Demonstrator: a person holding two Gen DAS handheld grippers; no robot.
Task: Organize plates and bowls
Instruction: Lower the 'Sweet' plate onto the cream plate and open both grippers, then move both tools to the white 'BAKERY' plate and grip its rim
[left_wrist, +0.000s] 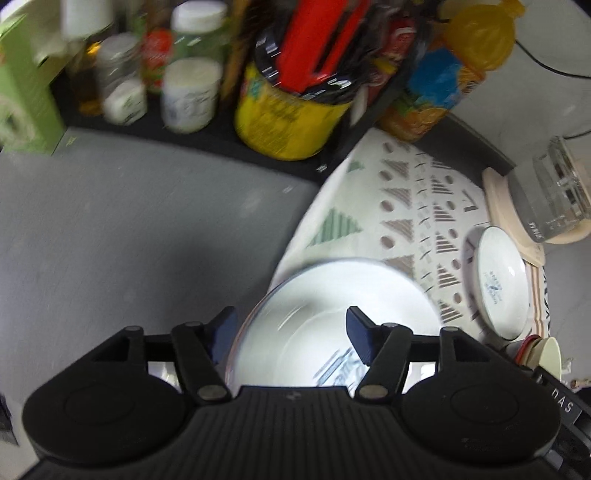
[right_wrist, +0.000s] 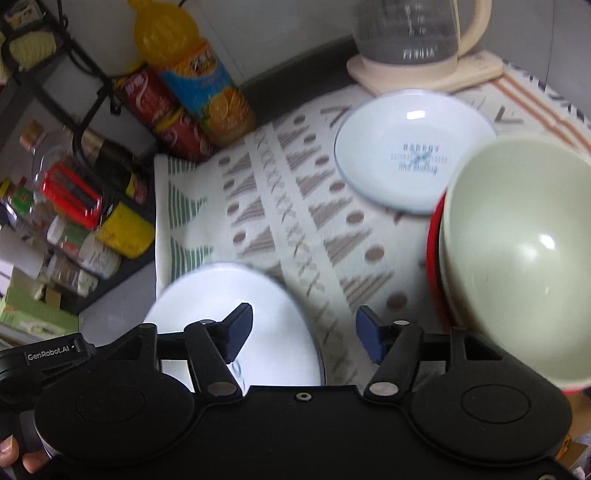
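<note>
The left claw (left_wrist: 291, 334) was seen with its jaws parted and nothing pinched, poised over a white plate (left_wrist: 325, 332) that lay at the left edge of the patterned cloth (left_wrist: 406, 192) on the grey worktop (left_wrist: 129, 221). One pad hung outside the plate's rim and the other above its well, neither pressing on it. The right claw (right_wrist: 303, 332) was likewise spread and empty; the same plate was seen below its left finger, the cloth beneath the gap.

A second white plate (right_wrist: 410, 147), printed with blue lettering, was placed toward the far edge of the cloth beside the kettle base (right_wrist: 424, 74), and a pale green bowl (right_wrist: 524, 251) was nested in a red one (right_wrist: 434, 251) at the right edge.

The crockery was judged to be stiff, glazed and slippery (and breakable if dropped). It would best be taken by the rim, one pad above and one below, and the plates slid together rather than lifted high.
</note>
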